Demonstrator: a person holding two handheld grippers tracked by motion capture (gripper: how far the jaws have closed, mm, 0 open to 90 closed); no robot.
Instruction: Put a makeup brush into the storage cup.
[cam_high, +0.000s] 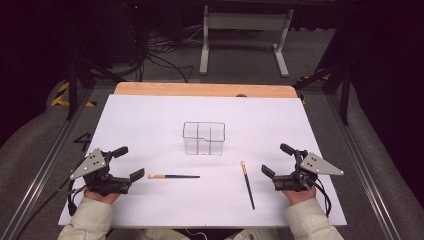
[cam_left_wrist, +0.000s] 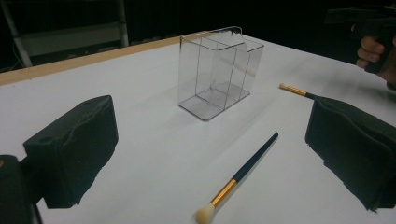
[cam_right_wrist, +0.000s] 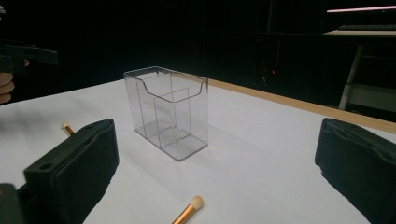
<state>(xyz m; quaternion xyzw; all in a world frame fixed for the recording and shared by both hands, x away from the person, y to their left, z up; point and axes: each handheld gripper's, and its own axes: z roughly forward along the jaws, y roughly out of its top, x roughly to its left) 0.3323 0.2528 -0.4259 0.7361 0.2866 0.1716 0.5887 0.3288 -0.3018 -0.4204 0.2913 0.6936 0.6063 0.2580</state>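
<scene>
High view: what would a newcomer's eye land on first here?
The clear box, empty and upright, stands mid-table on the white sheet. Two brushes lie in front of it: the left brush points sideways, and the right brush runs slantwise toward the table's near edge. The left tongs and right tongs rest open at either side, holding nothing.

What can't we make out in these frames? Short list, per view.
- Right gripper view: the near brush is cut off by the bottom edge, its handle out of frame; the far brush is mostly hidden behind the gripper's own jaw.
- Left gripper view: the far brush runs behind that gripper's jaw; its dark end is hidden.
- High view: the clear organizer is too small to tell its dividers' layout; it looks empty.
</scene>
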